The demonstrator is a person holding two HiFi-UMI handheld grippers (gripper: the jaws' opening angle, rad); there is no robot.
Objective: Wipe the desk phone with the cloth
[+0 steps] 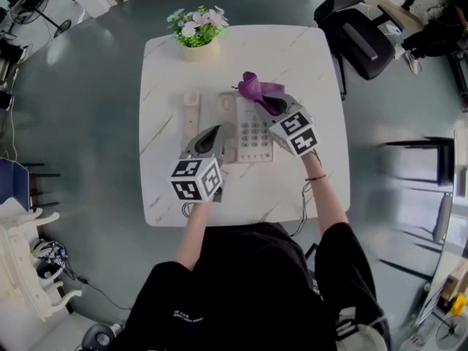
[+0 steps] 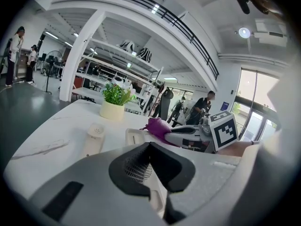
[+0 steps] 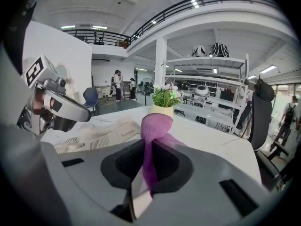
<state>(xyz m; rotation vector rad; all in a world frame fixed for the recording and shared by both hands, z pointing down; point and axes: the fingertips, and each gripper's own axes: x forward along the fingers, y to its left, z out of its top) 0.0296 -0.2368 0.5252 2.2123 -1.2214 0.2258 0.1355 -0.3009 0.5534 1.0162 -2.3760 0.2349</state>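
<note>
My right gripper (image 1: 268, 103) pinches the bunched purple cloth (image 1: 252, 86) on the beige desk phone's (image 1: 252, 136) top edge. My left gripper (image 1: 211, 135), pressed together, rests beside it. I judge most of the wiping remains.

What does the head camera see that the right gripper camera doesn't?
Only the head view shows the person's black shirt, both arms, and the marker cube on the right gripper. It also looks down on the whole white table.

Only the right gripper view shows, close up, the jaws shut on the purple cloth. It also shows shelves and people far behind.

Both show the cloth, the desk phone, the flower pot and the left gripper.
</note>
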